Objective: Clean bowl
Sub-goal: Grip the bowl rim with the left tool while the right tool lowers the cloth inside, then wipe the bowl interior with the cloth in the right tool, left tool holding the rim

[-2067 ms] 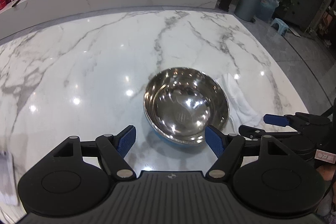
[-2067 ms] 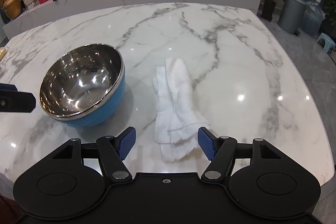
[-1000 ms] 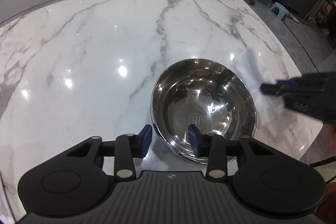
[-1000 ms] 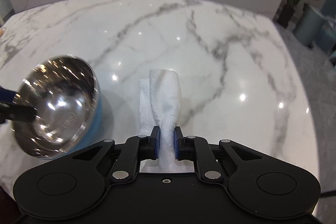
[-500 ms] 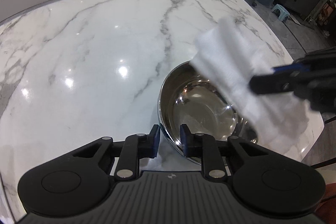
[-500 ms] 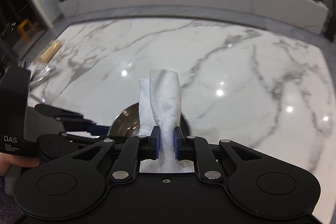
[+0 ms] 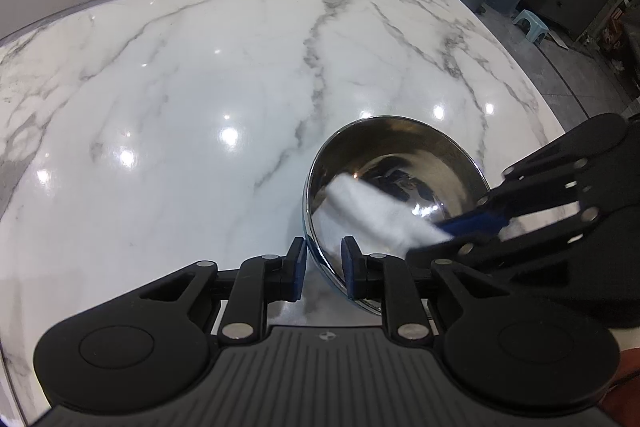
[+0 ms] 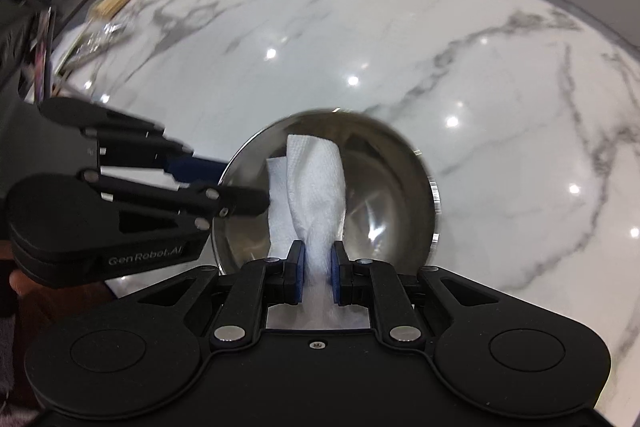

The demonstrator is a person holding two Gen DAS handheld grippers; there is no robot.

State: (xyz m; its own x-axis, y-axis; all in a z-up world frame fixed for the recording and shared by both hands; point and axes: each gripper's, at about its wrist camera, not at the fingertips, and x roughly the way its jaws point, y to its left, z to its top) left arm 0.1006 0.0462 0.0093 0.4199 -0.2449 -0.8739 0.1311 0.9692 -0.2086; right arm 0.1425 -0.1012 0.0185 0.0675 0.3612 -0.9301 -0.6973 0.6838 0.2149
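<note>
Left gripper pinches the near rim of the steel bowl, one pad outside, one inside; the bowl sits tilted on the marble table. Beside it, the right gripper reaches in from the right with a white cloth.

From the right wrist, the right gripper squeezes the cloth, whose free end hangs inside the bowl. Across the bowl's left rim, the left gripper grips.

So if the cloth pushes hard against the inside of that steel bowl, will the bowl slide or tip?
Probably not: the left gripper clamps the bowl rim. Released, its rounded base would likely skid on the glossy marble table. The cloth looks floppy.
</note>
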